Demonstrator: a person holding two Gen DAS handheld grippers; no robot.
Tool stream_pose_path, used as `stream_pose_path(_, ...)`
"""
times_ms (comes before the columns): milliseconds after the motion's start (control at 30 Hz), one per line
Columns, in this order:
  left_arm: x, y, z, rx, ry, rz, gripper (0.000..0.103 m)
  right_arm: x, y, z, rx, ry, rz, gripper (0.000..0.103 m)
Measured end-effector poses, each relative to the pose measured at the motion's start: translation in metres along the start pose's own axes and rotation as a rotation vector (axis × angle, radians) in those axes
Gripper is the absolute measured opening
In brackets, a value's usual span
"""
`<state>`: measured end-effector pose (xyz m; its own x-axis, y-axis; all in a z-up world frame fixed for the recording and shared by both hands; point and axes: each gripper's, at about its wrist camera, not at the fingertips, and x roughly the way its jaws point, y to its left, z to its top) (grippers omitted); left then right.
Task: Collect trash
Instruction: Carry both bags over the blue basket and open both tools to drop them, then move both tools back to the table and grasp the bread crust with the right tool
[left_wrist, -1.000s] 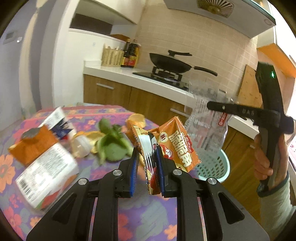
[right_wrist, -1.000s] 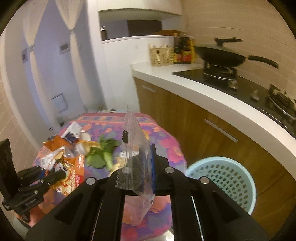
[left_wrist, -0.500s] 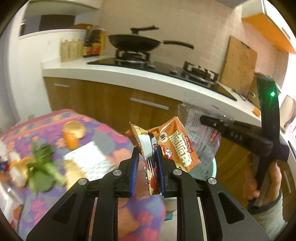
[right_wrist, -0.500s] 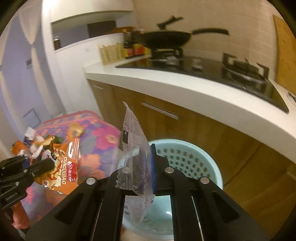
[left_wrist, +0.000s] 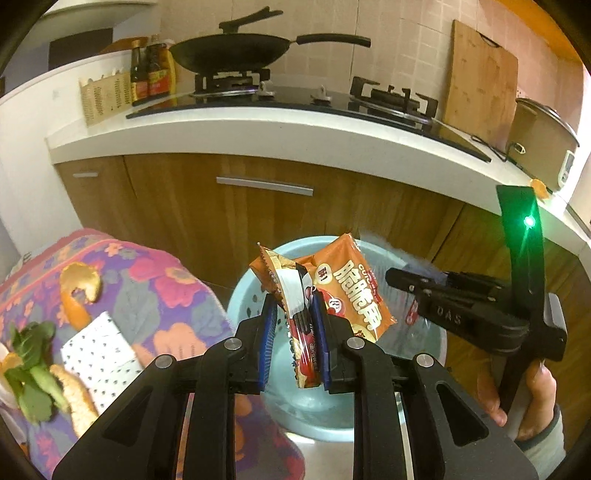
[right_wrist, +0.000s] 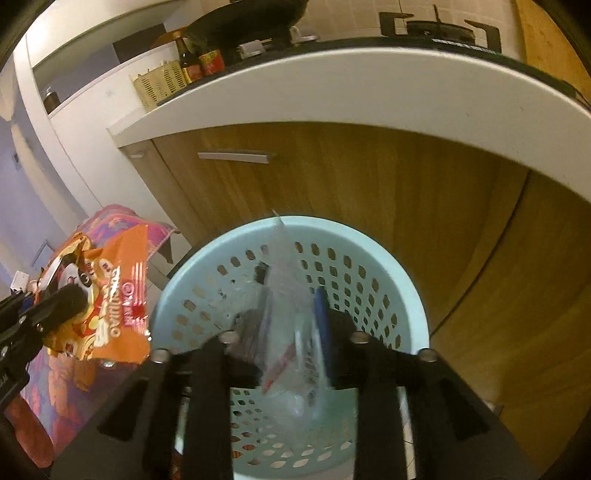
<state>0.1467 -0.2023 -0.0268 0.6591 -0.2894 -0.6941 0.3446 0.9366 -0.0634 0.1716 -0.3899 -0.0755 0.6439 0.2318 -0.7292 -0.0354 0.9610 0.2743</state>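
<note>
- Left wrist view: the left gripper (left_wrist: 293, 325) has its blue pads (left_wrist: 268, 338) pressed on an orange snack wrapper (left_wrist: 332, 291), which hangs directly above the pale blue perforated basket (left_wrist: 243, 295).
- The wrapper's crumpled top rises above the pads and its printed face fans out to the right, over the basket's opening.
- Right wrist view: the right gripper (right_wrist: 286, 321) is clamped on a clear plastic bag (right_wrist: 286, 306); the picture is blurred here, but the film sits between the fingers and hangs inside the ring of the basket (right_wrist: 402, 280).
- Seen from the left wrist, the right gripper (left_wrist: 400, 278) reaches in over the right side of the basket, with the hand (left_wrist: 517, 395) on its handle lower right of the basket.
- Seen from the right wrist, the left gripper (right_wrist: 79, 297) and the orange wrapper (right_wrist: 110, 306) are just left of the basket's rim.
- Left of the basket lies a floral tablecloth (left_wrist: 155, 291) with orange peel (left_wrist: 79, 284), a white dotted paper (left_wrist: 99, 350) and green leaves (left_wrist: 31, 369) on it.
- Behind the basket stand wooden cabinets (left_wrist: 258, 214) under a white countertop (left_wrist: 295, 129).
- Up on the counter beyond the basket are a black wok (left_wrist: 236, 51) on the stove, sauce bottles (left_wrist: 147, 70), a wooden cutting board (left_wrist: 476, 81) and a rice cooker (left_wrist: 543, 144).
</note>
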Motion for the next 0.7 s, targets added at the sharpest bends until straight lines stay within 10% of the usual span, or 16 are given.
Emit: stream_pose_path(700,-0.006,-0.009,-0.009,0.035,-0.019,0.019,0.050,-0.037,0.003,-0.003,-0.051,-0.077,-0.079,0.044)
